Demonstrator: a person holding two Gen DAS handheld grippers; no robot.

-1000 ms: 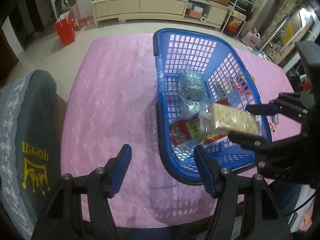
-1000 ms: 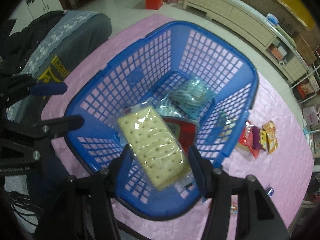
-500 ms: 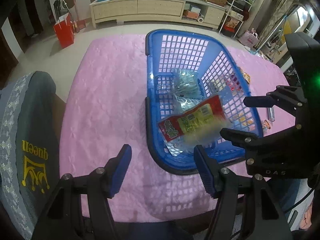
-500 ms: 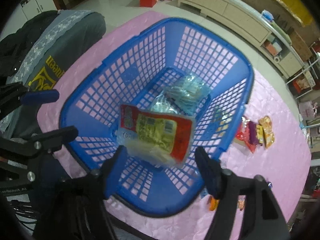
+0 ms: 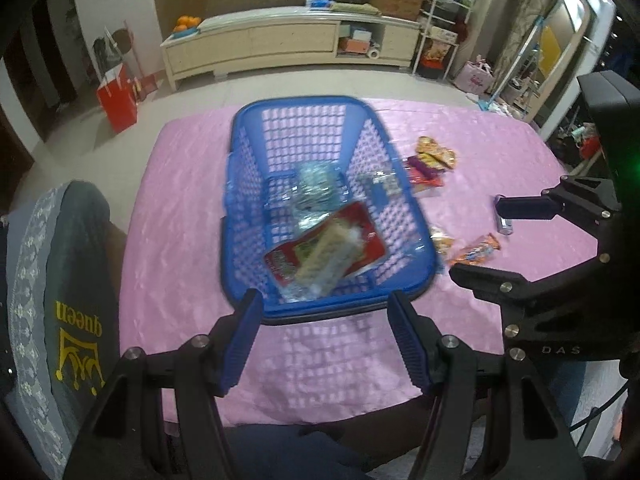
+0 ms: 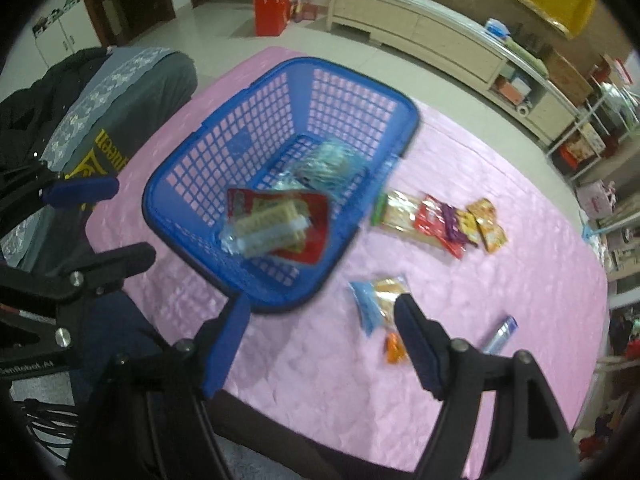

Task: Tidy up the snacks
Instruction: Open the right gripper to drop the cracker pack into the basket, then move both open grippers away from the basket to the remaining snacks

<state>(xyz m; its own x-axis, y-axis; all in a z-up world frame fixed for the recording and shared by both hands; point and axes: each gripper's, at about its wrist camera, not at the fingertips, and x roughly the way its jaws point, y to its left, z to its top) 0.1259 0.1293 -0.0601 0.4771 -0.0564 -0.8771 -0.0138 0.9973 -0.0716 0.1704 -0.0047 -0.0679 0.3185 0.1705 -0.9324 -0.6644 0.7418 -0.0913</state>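
Observation:
A blue plastic basket (image 5: 296, 102) (image 6: 344, 68) stands on the pink tablecloth (image 5: 180, 200). Inside it a clear pack of crackers (image 5: 324, 256) (image 6: 272, 228) lies on a red snack bag (image 5: 362, 224) (image 6: 314, 240), with silvery-blue packets (image 6: 332, 164) behind. My right gripper (image 6: 320, 304) (image 5: 476, 238) is open and empty, above the basket's near corner. My left gripper (image 5: 324, 300) (image 6: 132, 220) is open with nothing between its fingers, over the basket's near rim. Loose snack bags (image 5: 430, 160) (image 6: 452, 220) lie right of the basket.
A small cracker packet (image 6: 380, 296), an orange wrapper (image 6: 394, 348) and a blue tube (image 6: 500, 334) lie on the cloth near my right gripper. A chair with a grey "queen" cover (image 5: 60, 280) stands at the table's left. A low cabinet (image 5: 280, 44) is across the floor.
My right gripper opened and let go of the cracker pack, which dropped into the basket onto the red bag. Both grippers rose and drew back from the basket.

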